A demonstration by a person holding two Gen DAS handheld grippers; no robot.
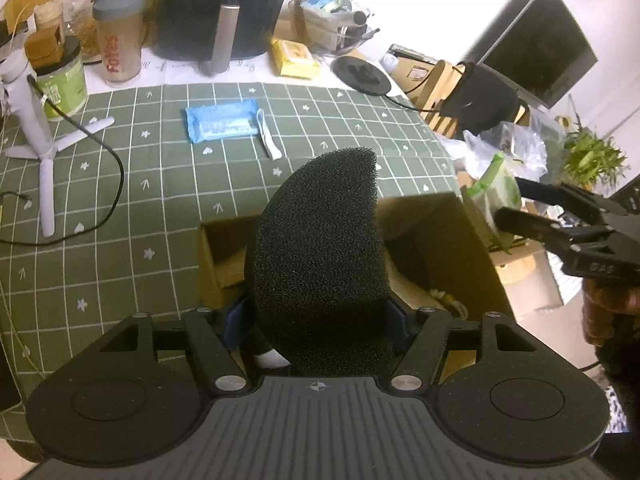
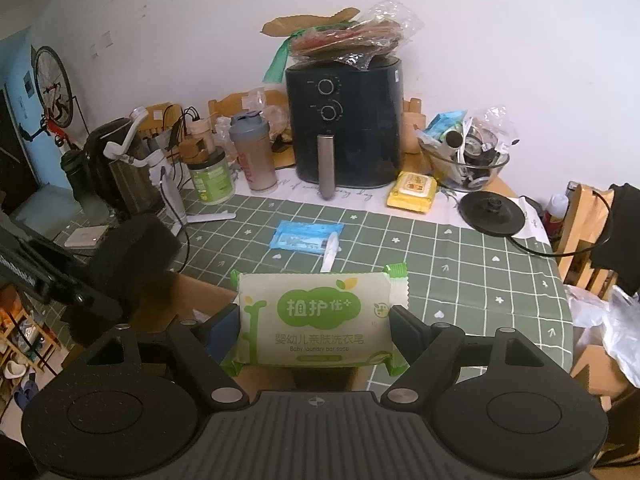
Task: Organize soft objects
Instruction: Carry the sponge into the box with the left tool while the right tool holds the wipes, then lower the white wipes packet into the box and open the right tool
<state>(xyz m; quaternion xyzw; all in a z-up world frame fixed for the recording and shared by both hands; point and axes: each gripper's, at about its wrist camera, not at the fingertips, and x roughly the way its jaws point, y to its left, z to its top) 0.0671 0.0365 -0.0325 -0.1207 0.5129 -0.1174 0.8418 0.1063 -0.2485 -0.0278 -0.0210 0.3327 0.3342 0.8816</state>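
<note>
My left gripper is shut on a black foam sponge and holds it upright over an open cardboard box on the green checked tablecloth. My right gripper is shut on a green and white soap pack, held above the table beside the box. The right gripper also shows at the right edge of the left wrist view, with part of the soap pack. The sponge in the left gripper shows at the left of the right wrist view. A blue wipes packet lies further back on the cloth.
A black air fryer, a shaker bottle, a green jar, a yellow pack, a glass bowl of clutter and a kettle base stand at the back. A white tripod with a cable stands left.
</note>
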